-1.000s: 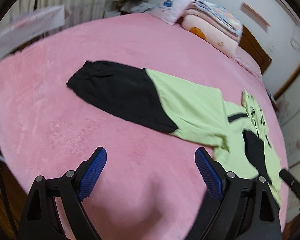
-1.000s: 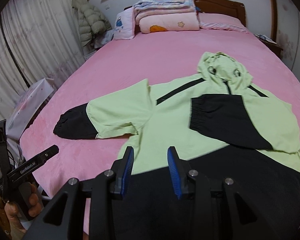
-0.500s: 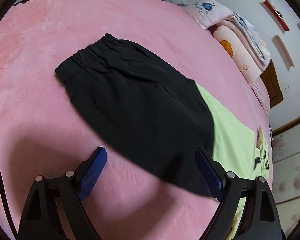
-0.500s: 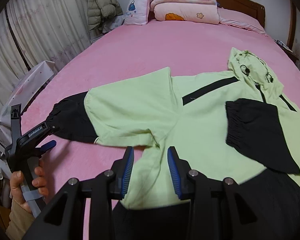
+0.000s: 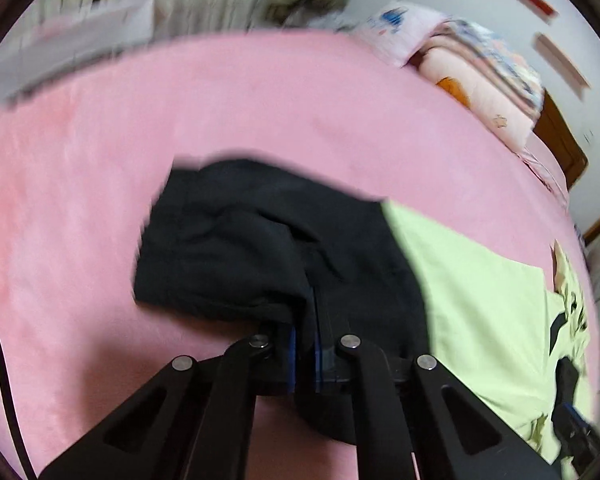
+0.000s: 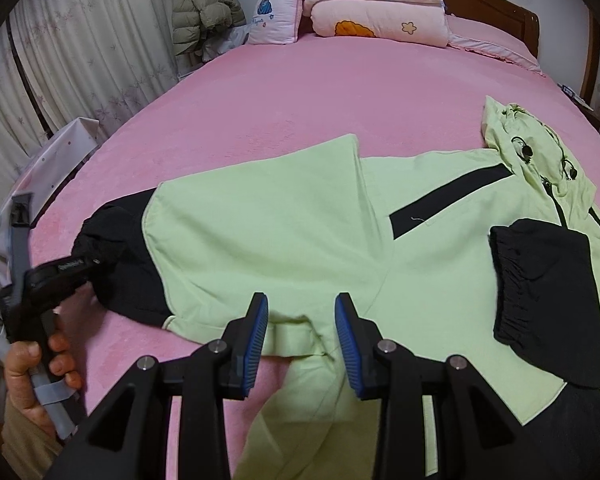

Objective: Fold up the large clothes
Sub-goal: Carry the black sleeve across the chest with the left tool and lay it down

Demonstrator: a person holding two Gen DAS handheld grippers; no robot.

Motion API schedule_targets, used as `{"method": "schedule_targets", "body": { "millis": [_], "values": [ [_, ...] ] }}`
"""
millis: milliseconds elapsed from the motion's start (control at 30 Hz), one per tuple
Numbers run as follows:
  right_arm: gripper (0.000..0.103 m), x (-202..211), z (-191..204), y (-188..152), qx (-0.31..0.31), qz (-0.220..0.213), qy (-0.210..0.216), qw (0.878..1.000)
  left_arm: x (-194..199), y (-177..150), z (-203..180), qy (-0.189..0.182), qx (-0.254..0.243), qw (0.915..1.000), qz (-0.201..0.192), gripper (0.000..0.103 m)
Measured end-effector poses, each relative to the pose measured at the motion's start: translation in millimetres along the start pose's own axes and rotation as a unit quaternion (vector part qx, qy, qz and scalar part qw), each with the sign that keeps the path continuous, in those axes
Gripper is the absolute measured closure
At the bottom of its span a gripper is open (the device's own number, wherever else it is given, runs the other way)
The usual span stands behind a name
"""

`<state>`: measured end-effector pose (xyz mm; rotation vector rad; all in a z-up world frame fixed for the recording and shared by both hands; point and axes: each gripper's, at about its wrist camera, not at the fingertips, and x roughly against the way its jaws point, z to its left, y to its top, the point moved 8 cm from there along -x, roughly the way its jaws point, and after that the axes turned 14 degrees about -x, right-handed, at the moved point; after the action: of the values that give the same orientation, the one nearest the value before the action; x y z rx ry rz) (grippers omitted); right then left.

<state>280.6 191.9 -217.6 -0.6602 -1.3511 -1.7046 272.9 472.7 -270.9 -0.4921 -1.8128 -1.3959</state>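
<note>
Left gripper (image 5: pixel 304 344) now clamped on black sleeve (image 5: pixel 260 248) (blurred), right gripper (image 6: pixel 302 336) parted over jacket (image 6: pixel 440 280)

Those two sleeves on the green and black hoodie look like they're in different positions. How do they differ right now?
The left sleeve stretches outward across the pink bed, while the right sleeve is folded inward over the hoodie's chest. The left sleeve's black end is pinched in the left gripper, its fingers closed on the fabric; the right sleeve lies free, and the right gripper is open above the hoodie. Both are pale green with black lower halves.
</note>
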Motion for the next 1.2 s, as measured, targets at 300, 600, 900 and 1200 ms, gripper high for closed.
{"method": "schedule_targets", "body": {
  "millis": [300,600,900,1200],
  "values": [
    [0.068,22.4,-35.1,8.8,-0.033,-0.015,-0.005,0.999,97.9,46.0,-130.9,-0.021,-0.159,0.9803,-0.116,0.099],
    [0.068,77.4,-118.5,9.7,-0.084,-0.051,-0.031,0.995,129.5,15.2,-306.9,-0.101,-0.285,0.9461,-0.116,0.099],
    [0.068,110.2,-252.3,-18.7,-0.171,-0.051,-0.093,0.979,53.4,-104.8,-435.2,-0.127,-0.397,0.908,0.039,0.074],
    [0.068,115.3,-284.5,-30.3,-0.204,-0.041,-0.074,0.975,85.3,-105.6,-407.1,-0.18,-0.349,0.9188,0.039,0.025]
  ]
}}
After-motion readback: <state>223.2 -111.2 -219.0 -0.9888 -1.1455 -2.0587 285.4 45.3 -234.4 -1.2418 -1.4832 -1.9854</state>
